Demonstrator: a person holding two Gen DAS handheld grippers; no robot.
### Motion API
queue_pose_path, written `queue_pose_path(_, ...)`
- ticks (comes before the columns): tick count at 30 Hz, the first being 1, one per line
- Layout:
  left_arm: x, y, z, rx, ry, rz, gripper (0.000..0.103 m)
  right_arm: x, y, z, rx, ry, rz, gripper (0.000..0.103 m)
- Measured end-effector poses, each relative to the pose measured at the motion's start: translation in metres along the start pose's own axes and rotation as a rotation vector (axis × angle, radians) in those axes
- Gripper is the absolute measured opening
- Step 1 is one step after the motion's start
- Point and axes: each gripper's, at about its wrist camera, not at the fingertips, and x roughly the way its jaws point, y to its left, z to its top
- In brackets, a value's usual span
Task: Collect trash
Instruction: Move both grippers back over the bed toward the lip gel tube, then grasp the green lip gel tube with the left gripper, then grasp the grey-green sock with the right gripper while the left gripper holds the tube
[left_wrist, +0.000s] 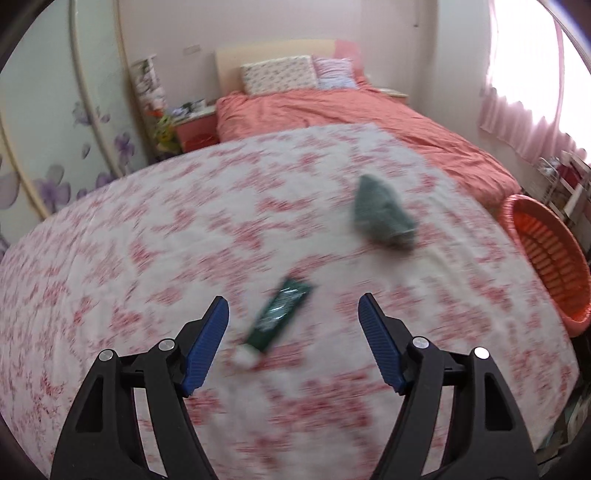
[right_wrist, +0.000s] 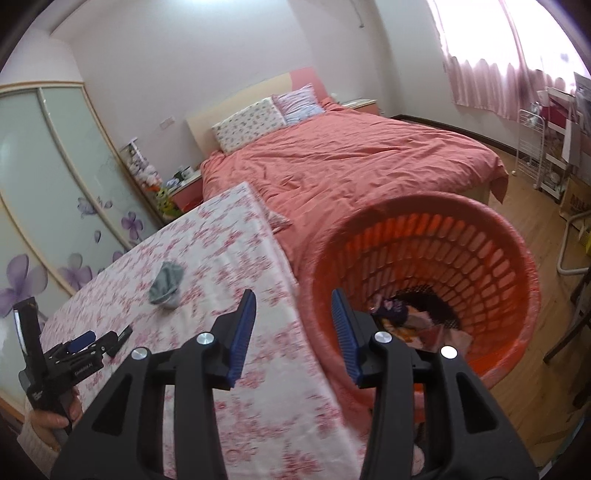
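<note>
Dark green tube with white cap, crumpled grey-green wrapper, both hand-held grippers apart, empty

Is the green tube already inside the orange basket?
No, the green tube lies on the floral tablecloth ahead of the left gripper, well apart from the orange basket at the table's side.

motion-blurred tube and tablecloth

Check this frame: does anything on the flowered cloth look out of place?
Yes. A green tube and a crumpled grey-green wrapper lie loose on the flowered cloth, outside the orange basket, which already holds scraps.
</note>
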Motion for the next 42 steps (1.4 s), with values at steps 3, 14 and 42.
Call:
queue_pose_path(3,0.009,0.013,-0.003,-0.024,0.028,-0.002,0.072,0.004,0.015,-0.003,-0.02,0.015,0.014,0.043)
queue_pose_path(14,0.017,0.013,-0.012,-0.023,0.072,-0.153,0.048,0.012,0.057,-0.006,-0.1,0.041,0.04,0.046)
queue_pose_path(42,0.03,0.05,-0.003,-0.121,0.074,-0.02,0.021,0.083,0.139,-0.004,-0.208,0.15,0.107,0.048)
